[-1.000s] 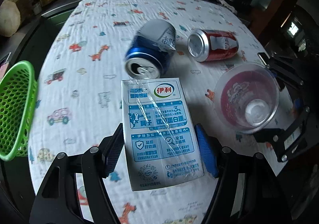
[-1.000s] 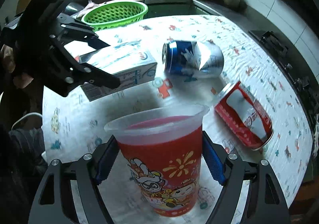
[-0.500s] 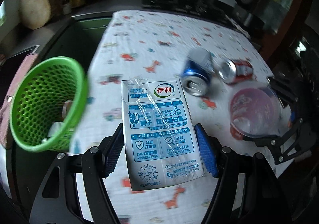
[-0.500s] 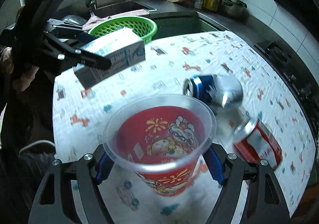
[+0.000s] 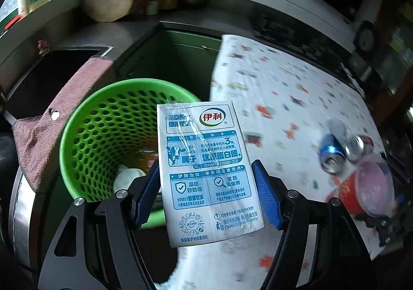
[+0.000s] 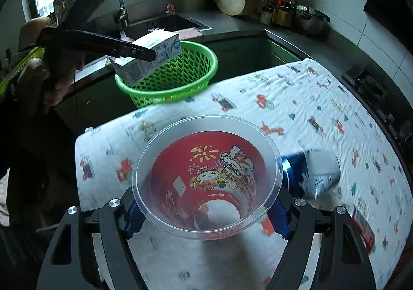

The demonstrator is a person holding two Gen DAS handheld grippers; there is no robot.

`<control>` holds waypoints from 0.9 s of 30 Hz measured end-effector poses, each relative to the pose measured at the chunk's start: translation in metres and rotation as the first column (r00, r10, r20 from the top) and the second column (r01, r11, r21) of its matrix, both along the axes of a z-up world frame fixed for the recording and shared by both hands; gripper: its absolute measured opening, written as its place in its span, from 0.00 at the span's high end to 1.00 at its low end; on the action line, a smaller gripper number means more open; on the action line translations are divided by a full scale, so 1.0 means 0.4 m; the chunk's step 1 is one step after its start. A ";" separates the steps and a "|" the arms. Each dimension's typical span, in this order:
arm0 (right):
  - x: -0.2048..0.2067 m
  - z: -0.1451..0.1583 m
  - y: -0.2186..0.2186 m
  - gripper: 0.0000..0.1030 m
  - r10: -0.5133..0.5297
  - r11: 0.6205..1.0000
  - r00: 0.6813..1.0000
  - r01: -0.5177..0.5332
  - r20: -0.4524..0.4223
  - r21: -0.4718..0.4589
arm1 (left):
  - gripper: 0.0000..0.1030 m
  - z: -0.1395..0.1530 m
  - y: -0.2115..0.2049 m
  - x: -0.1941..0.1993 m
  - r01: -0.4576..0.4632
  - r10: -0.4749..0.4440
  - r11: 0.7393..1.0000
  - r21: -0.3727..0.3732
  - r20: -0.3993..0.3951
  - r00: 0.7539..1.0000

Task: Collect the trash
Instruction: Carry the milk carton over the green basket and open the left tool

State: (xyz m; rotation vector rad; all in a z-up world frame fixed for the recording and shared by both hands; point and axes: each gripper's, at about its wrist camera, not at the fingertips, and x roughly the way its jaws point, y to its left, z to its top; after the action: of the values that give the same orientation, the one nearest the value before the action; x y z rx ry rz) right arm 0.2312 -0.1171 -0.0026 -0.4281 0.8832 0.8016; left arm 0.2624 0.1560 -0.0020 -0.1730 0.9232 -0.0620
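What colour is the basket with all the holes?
Bright green. The basket shows best in the right wrist view.

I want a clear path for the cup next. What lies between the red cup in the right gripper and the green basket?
Only bare printed tablecloth up to the table edge; the right wrist view shows it between the red cup and the green basket.
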 end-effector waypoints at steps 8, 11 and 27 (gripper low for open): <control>0.041 0.016 0.071 0.28 0.005 1.000 1.000 -0.005 -0.007 0.030 | 0.33 -0.069 0.123 0.069 -0.113 0.114 0.994 0.009 -0.049 0.992; 0.054 0.017 0.096 0.28 0.013 0.999 1.000 -0.012 -0.009 0.038 | 0.32 -0.099 0.155 0.089 -0.145 0.145 0.989 0.010 -0.069 0.987; 0.098 0.026 0.220 0.28 0.055 0.995 0.998 -0.053 -0.024 0.086 | 0.26 -0.162 0.240 0.087 -0.215 0.211 0.976 -0.024 -0.097 0.973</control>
State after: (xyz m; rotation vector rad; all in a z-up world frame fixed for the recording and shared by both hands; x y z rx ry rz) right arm 0.2704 -0.0290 0.0079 -0.3681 0.8610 0.8931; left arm 0.2973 0.2518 -0.0669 -0.3077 0.9925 0.1304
